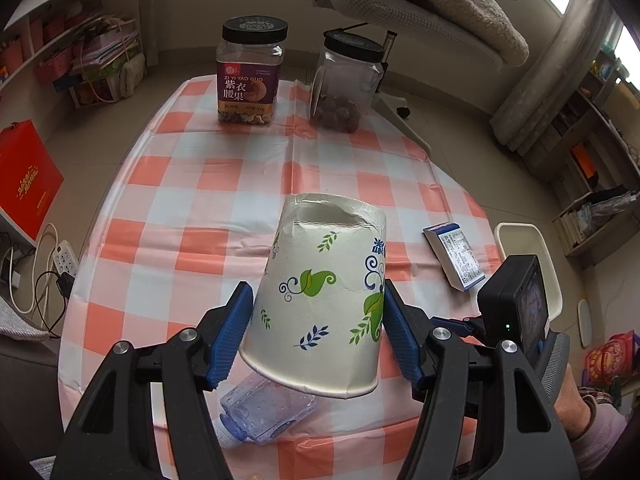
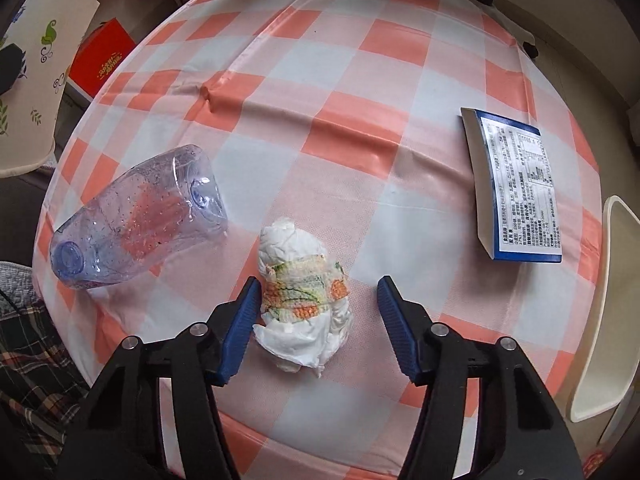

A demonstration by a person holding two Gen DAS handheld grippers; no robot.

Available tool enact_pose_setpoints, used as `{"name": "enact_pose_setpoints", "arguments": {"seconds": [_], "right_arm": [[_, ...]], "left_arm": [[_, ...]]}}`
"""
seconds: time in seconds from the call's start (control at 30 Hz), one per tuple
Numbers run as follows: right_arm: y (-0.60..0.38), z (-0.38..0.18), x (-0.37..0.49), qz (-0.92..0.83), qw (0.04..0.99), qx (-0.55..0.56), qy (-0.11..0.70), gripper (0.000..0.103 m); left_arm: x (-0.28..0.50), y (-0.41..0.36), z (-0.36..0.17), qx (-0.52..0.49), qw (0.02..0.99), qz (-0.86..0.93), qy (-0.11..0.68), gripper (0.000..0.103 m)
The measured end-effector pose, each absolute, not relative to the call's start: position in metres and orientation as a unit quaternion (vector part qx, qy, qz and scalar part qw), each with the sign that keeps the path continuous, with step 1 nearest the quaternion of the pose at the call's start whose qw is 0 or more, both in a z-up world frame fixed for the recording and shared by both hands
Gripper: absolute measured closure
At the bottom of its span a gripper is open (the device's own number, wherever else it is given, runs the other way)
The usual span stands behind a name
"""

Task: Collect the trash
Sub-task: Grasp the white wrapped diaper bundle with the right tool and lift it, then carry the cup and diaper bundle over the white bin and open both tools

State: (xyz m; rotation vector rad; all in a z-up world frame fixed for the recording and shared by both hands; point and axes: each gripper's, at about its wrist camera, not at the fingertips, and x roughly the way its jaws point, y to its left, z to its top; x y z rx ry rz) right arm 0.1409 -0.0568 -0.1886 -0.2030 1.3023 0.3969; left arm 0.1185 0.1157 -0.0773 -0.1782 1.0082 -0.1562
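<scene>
My left gripper (image 1: 318, 300) is shut on a white paper cup (image 1: 324, 280) with green leaf prints, held above the table with its open rim toward me and its base dented. The cup also shows at the left edge of the right wrist view (image 2: 36, 72). An empty clear plastic bottle (image 2: 136, 216) lies on its side on the checked tablecloth; it shows under the cup (image 1: 268, 408) too. My right gripper (image 2: 316, 300) is open, its fingers on either side of a crumpled white tissue (image 2: 304, 300) with an orange print. A blue and white box (image 2: 516, 184) lies flat at the right.
Two black-lidded jars stand at the table's far edge, a labelled nut jar (image 1: 250, 76) and a clear one (image 1: 344, 84). A white chair (image 2: 604, 320) is at the right edge. A red box (image 1: 26, 180) and power cables lie on the floor at the left.
</scene>
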Motion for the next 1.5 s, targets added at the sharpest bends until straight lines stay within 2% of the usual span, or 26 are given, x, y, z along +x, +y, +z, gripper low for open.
{"name": "enact_pose_setpoints", "arguments": {"seconds": [0.03,0.23,0.47,0.83,1.03,1.5], "right_arm": [[-0.056,-0.187,0.143,0.188,0.772,-0.088,0.600,0.073],[-0.064,-0.148,0.160,0.181,0.814,-0.041,0.551,0.073],[-0.071,-0.086,0.178,0.166,0.878,0.002,0.448,0.073],[-0.068,-0.040,0.170,0.127,0.938,-0.010,0.322,0.072],[-0.077,-0.033,0.164,0.100,0.950,-0.023,0.297,0.072],[-0.124,-0.015,0.152,0.064,0.959,-0.012,0.276,0.072]], "left_arm": [[0.119,0.118,-0.078,-0.088,0.870,-0.072,0.480,0.040],[0.126,0.130,-0.073,-0.103,0.883,-0.052,0.456,0.040],[0.133,0.136,-0.057,-0.106,0.910,-0.011,0.400,0.040],[0.131,0.113,-0.033,-0.077,0.946,0.070,0.307,0.039],[0.132,0.091,-0.027,-0.050,0.954,0.092,0.279,0.039],[0.132,0.043,-0.017,-0.046,0.960,0.068,0.268,0.039]]}}
